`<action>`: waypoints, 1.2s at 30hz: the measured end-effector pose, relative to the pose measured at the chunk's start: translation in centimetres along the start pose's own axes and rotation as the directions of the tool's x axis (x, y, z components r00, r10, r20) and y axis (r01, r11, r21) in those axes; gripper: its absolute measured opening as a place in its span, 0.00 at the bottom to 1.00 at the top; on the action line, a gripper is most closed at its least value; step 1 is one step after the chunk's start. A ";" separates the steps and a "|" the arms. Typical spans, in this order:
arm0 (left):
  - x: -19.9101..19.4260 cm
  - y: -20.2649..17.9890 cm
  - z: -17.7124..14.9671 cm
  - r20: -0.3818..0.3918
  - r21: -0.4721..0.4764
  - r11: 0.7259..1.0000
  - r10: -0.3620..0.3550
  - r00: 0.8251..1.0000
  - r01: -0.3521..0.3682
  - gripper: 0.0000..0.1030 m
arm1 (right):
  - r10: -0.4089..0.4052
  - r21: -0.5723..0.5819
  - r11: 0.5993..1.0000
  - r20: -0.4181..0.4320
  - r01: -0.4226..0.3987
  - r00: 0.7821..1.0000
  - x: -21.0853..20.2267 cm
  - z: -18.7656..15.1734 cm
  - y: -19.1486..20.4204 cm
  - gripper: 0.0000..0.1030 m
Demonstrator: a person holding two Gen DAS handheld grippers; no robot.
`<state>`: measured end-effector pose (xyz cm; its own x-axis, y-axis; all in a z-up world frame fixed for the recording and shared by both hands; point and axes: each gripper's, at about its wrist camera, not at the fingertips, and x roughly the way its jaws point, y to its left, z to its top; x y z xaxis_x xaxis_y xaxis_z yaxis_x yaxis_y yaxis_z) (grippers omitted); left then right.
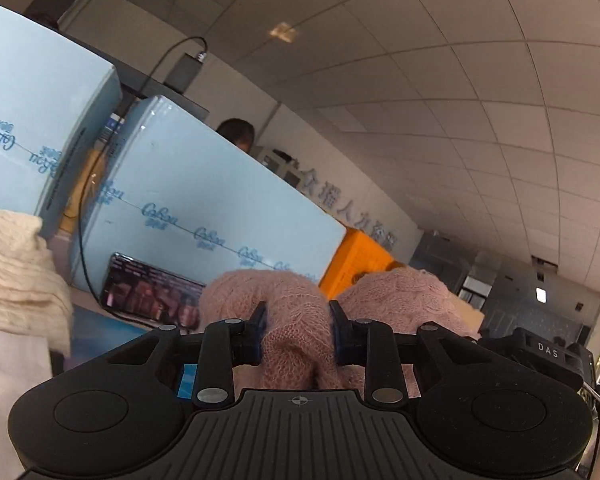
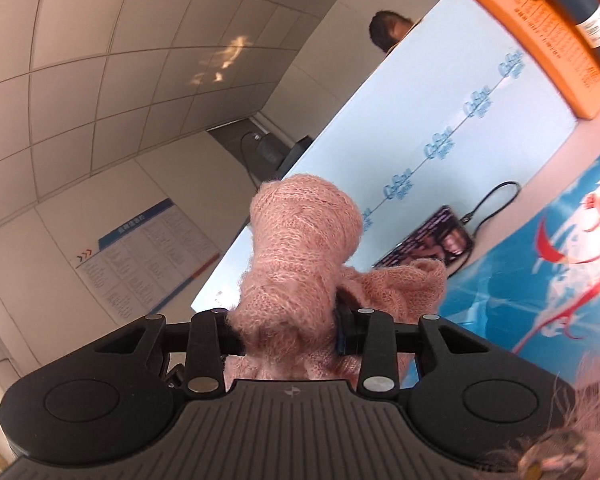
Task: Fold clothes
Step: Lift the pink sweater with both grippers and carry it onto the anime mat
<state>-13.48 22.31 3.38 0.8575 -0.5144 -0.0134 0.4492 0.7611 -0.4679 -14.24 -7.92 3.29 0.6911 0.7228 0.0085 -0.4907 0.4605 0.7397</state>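
A fuzzy pink knitted sweater [image 1: 296,320] is bunched between the fingers of my left gripper [image 1: 298,320], which is shut on it and tilted up toward the ceiling. My right gripper [image 2: 288,324] is also shut on the pink sweater [image 2: 300,248], with a thick roll of knit standing up over the fingers and hiding the left one. Both grippers hold the sweater raised above the table. A cream knitted garment [image 1: 16,268] lies folded at the left edge of the left wrist view.
Light blue foam boards [image 1: 188,200] stand behind the table. A phone [image 1: 148,292] with a cable leans against them, and it also shows in the right wrist view [image 2: 432,240]. An orange box [image 2: 540,36] and a blue printed mat [image 2: 540,264] lie on the table. A person [image 1: 236,132] sits behind the boards.
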 end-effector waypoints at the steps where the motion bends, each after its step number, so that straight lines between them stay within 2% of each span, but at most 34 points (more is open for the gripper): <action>1: 0.5 -1.1 -1.0 -0.029 -0.003 1.000 -0.010 1.000 0.010 0.27 | -0.026 0.009 1.000 0.019 0.026 0.999 -1.6 -0.1 -0.7 0.33; 4: 2.0 -2.9 -3.5 -0.115 0.041 0.998 0.047 0.992 -0.042 0.27 | -0.114 0.059 0.992 0.061 0.111 0.992 -5.5 -1.2 -3.3 0.34; 6: 3.0 -3.8 -4.7 -0.168 0.078 0.994 0.085 0.982 -0.072 0.27 | -0.172 0.073 0.983 0.047 0.168 0.984 -7.0 -1.8 -5.0 0.38; 8: 3.4 -4.0 -5.5 -0.206 0.162 0.977 0.169 0.964 -0.137 0.29 | -0.241 0.082 0.968 0.015 0.239 0.970 -8.1 -2.3 -6.5 0.43; 10: 3.7 -4.2 -6.0 -0.208 0.251 0.947 0.254 0.945 -0.199 0.33 | -0.281 0.118 0.953 -0.003 0.280 0.960 -9.0 -2.5 -7.8 0.66; 11: 3.8 -4.2 -6.4 -0.227 0.283 0.933 0.292 0.929 -0.224 0.37 | -0.278 0.146 0.950 -0.002 0.275 0.961 -9.6 -2.6 -8.4 0.78; 12: 3.7 -4.1 -6.5 -0.227 0.286 0.927 0.312 0.923 -0.243 0.40 | -0.240 0.176 0.956 0.009 0.235 0.971 -10.3 -2.6 -9.1 0.81; 14: 3.1 -4.0 -6.5 -0.201 0.280 0.917 0.347 0.916 -0.286 0.54 | -0.198 0.207 0.960 0.036 0.187 0.979 -11.7 -2.2 -9.6 0.87; 15: 2.8 -4.2 -6.3 -0.175 0.280 0.911 0.360 0.917 -0.304 0.57 | -0.200 0.211 0.960 0.055 0.185 0.978 -12.3 -2.0 -9.7 0.92; 17: 1.8 -5.2 -6.2 -0.090 0.295 0.899 0.363 0.927 -0.324 0.75 | -0.217 0.197 0.960 0.088 0.197 0.972 -13.5 -1.9 -9.4 0.93; 18: 1.3 -5.7 -6.2 -0.048 0.302 0.893 0.364 0.930 -0.334 0.81 | -0.209 0.196 0.963 0.099 0.187 0.973 -14.1 -1.7 -9.4 0.94; 19: 0.9 -6.5 -6.4 -0.011 0.322 0.894 0.334 0.943 -0.313 0.90 | -0.172 0.209 0.967 0.102 0.148 0.980 -14.5 -1.5 -9.4 0.94; 21: 0.7 -8.7 -7.1 -0.002 0.398 0.900 0.197 0.980 -0.179 0.94 | -0.076 0.247 0.968 0.092 0.051 0.993 -14.9 -1.3 -9.4 0.95; 22: 1.0 -9.8 -7.7 -0.055 0.436 0.894 0.138 0.989 -0.101 0.97 | -0.024 0.259 0.966 0.077 0.004 0.997 -14.8 -1.3 -9.4 0.96; 24: 1.8 -12.1 -8.9 -0.170 0.497 0.866 0.028 0.985 0.061 0.99 | 0.060 0.288 0.955 0.045 -0.070 0.997 -14.2 -1.3 -9.0 0.97; 25: 2.5 -13.1 -9.7 -0.230 0.533 0.840 0.025 0.973 0.104 1.00 | 0.089 0.299 0.949 0.034 -0.095 0.995 -13.8 -1.4 -8.7 0.97; 27: 3.5 -14.7 -11.0 -0.273 0.603 0.788 0.056 0.961 0.125 1.00 | 0.103 0.301 0.948 0.031 -0.108 0.994 -13.0 -1.4 -8.1 0.98; 29: 4.5 -15.8 -11.8 -0.276 0.656 0.746 0.091 0.957 0.118 1.00 | 0.133 0.295 0.946 0.025 -0.135 0.991 -12.1 -1.2 -7.4 0.99; 30: 5.1 -16.2 -12.0 -0.276 0.667 0.736 0.106 0.955 0.111 1.00 | 0.157 0.292 0.944 0.019 -0.156 0.987 -11.7 -1.2 -7.0 0.99; 31: 5.6 -16.3 -11.9 -0.264 0.671 0.736 0.121 0.957 0.092 0.99 | 0.190 0.289 0.939 0.008 -0.184 0.982 -11.2 -1.2 -6.6 0.99; 32: 6.1 -16.1 -11.8 -0.248 0.672 0.738 0.154 0.956 0.056 0.87 | 0.220 0.284 0.936 -0.006 -0.209 0.976 -10.7 -1.3 -6.1 0.99; 33: 6.5 -15.7 -11.4 -0.234 0.662 0.749 0.189 0.954 0.014 0.70 | 0.228 0.269 0.939 -0.017 -0.216 0.973 -10.5 -1.3 -5.7 0.99; 34: 6.8 -15.2 -11.1 -0.220 0.651 0.759 0.223 0.950 -0.027 0.30 | 0.217 0.245 0.948 -0.019 -0.206 0.976 -10.4 -1.4 -5.3 0.99; 35: 6.7 -14.4 -10.6 -0.222 0.621 0.782 0.226 0.948 -0.042 0.24 | 0.191 0.218 0.958 -0.011 -0.184 0.981 -10.5 -1.4 -5.0 0.99; 36: 6.6 -13.5 -10.1 -0.224 0.590 0.806 0.228 0.948 -0.055 0.24 | 0.144 0.187 0.972 0.014 -0.144 0.990 -10.9 -1.4 -4.9 1.00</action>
<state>-16.40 4.61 0.75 0.8588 -0.4023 -0.3174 0.4631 0.8744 0.1448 -20.11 -17.30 -1.39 0.6207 0.7742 0.1240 -0.4768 0.2472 0.8435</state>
